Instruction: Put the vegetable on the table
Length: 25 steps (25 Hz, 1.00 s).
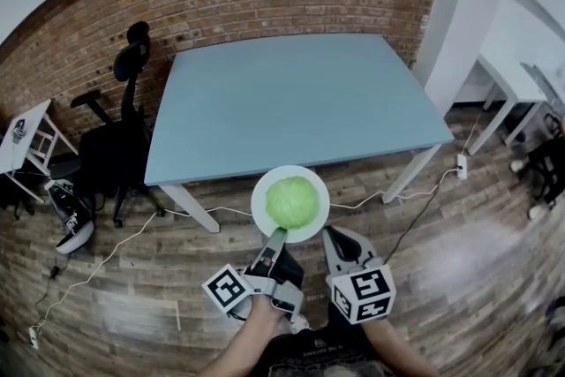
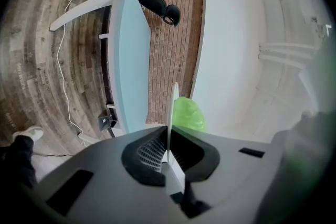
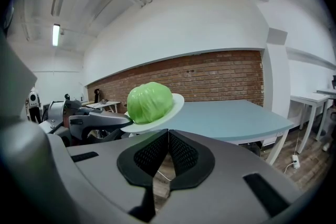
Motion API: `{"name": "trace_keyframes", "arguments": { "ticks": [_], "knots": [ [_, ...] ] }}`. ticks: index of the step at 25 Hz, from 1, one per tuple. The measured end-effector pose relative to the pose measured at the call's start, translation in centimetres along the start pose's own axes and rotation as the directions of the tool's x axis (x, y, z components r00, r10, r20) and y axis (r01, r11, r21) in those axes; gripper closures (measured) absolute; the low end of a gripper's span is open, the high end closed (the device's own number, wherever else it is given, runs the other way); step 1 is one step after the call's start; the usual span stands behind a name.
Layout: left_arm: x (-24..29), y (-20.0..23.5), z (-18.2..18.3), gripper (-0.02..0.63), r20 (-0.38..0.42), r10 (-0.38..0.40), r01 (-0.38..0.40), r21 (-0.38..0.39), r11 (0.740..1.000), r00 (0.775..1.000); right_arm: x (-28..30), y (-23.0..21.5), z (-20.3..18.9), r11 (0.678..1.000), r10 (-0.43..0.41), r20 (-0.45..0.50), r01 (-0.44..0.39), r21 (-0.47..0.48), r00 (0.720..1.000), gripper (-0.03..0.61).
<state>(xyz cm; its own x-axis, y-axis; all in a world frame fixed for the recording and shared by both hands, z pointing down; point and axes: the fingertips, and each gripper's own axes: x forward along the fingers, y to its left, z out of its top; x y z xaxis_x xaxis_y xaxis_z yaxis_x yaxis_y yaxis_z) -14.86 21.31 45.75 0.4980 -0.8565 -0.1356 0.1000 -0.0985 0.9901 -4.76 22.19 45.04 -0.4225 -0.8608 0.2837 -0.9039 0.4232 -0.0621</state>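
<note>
The green cabbage [image 1: 292, 201] sits on a white plate [image 1: 259, 206], and that plate is out over the wooden floor [image 1: 459, 278], just short of the near edge of the pale blue surface [image 1: 291, 101]. The left tool [image 1: 279, 234] is clenched on the plate's near rim, and that thin pinch looks like the only thing carrying the load. The right tool [image 1: 330, 234] is closed with nothing in it, just beside the plate and not supporting it.

That one-edge grip is what worries me. The weight hangs out beyond the jaws, so the plate could pivot or slip in the grip. From the right gripper view it already seems to sit at a slant. The cabbage is round and nothing holds it in place, so a tilt or a jolt could roll it off onto the floor. Coming in too low could knock the plate's far rim against the surface edge, with the same result. White cables [image 1: 225, 209] trail across the floor near the surface legs, and a caught foot would upset everything.
</note>
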Motion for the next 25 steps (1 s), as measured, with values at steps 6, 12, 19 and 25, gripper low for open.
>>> {"name": "trace_keyframes", "arguments": {
  "ticks": [6,12,19,25],
  "knots": [
    [1.1,0.4,0.9,0.603,0.014,0.006,-0.006,-0.008,1.0,1.0,1.5,-0.8,0.2,1.0,0.013,0.0,-0.013,0.002,1.0,0.569],
    [2.6,0.8,1.7,0.603,0.014,0.014,-0.014,-0.001,1.0,1.0,3.5,-1.8,0.6,1.0,0.027,0.008,-0.027,0.008,1.0,0.57],
    [5.6,1.4,2.8,0.603,0.027,0.031,-0.031,0.001,1.0,0.999,6.3,-3.8,1.2,0.999,0.042,0.001,-0.042,0.005,0.999,0.569],
    [9.1,1.8,3.8,0.603,0.047,0.046,-0.047,0.009,0.999,0.998,8.9,-6.6,2.1,0.999,0.051,-0.008,-0.051,0.01,0.999,0.57]
  ]
}}
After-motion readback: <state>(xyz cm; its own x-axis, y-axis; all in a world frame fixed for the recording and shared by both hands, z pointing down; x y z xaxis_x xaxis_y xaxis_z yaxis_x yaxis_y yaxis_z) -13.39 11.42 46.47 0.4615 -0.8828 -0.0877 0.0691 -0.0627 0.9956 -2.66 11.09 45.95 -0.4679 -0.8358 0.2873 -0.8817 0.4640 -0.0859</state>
